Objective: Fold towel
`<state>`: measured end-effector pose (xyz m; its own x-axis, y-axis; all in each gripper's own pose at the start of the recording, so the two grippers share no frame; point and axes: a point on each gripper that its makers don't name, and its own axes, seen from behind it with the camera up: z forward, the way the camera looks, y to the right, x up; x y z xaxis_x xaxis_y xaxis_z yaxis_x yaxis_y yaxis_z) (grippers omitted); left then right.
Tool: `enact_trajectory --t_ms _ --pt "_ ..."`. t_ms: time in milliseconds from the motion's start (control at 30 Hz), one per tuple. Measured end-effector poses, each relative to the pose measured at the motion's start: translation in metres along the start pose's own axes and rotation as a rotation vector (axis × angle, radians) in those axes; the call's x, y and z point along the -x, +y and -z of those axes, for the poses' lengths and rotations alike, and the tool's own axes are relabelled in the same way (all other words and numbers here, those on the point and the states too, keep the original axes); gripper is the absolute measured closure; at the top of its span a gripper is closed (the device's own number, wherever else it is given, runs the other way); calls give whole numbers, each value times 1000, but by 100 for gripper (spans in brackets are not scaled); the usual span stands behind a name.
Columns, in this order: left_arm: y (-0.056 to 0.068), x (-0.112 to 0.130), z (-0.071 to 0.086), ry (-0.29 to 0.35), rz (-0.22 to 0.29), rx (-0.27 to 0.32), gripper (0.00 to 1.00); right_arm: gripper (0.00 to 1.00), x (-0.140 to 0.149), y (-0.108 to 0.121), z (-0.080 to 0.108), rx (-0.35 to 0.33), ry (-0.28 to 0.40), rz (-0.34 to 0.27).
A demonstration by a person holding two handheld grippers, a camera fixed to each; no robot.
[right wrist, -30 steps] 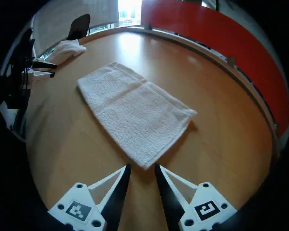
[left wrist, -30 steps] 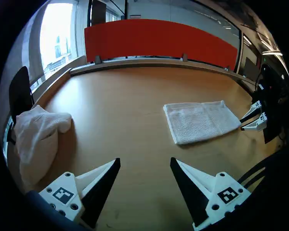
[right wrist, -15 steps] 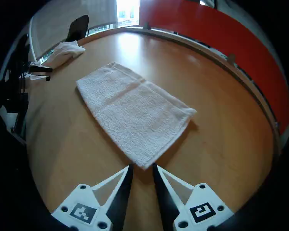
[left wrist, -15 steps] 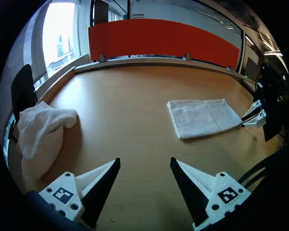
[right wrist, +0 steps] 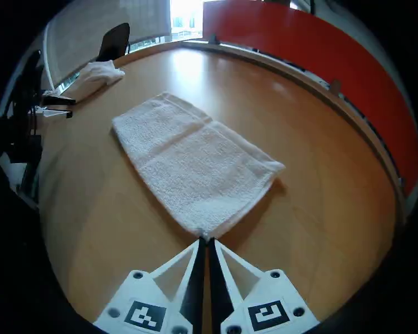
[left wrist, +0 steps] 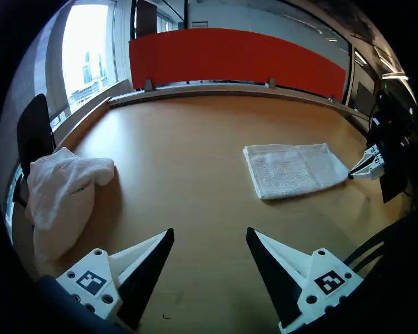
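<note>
An office: wide wooden desk (left wrist: 175, 150), red divider screen (left wrist: 237, 58), office chair (left wrist: 33, 131), big windows (left wrist: 86, 55).

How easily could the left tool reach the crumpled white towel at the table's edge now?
Probably easily. The left tool is open and empty; the crumpled towel lies ahead, toward the left of its view, with only bare table between them.
</note>
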<state>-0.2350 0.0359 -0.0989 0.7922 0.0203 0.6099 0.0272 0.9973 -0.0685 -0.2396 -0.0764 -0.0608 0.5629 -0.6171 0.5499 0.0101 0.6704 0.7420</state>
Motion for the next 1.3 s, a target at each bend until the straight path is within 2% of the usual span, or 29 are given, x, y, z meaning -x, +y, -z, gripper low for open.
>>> enact_trajectory --t_ms 700,1300 --pt "0 -2 3 21 7 -10 3 96 -13 9 27 66 55 -27" --pt "3 -2 3 25 11 -9 4 96 -35 19 57 110 96 16"
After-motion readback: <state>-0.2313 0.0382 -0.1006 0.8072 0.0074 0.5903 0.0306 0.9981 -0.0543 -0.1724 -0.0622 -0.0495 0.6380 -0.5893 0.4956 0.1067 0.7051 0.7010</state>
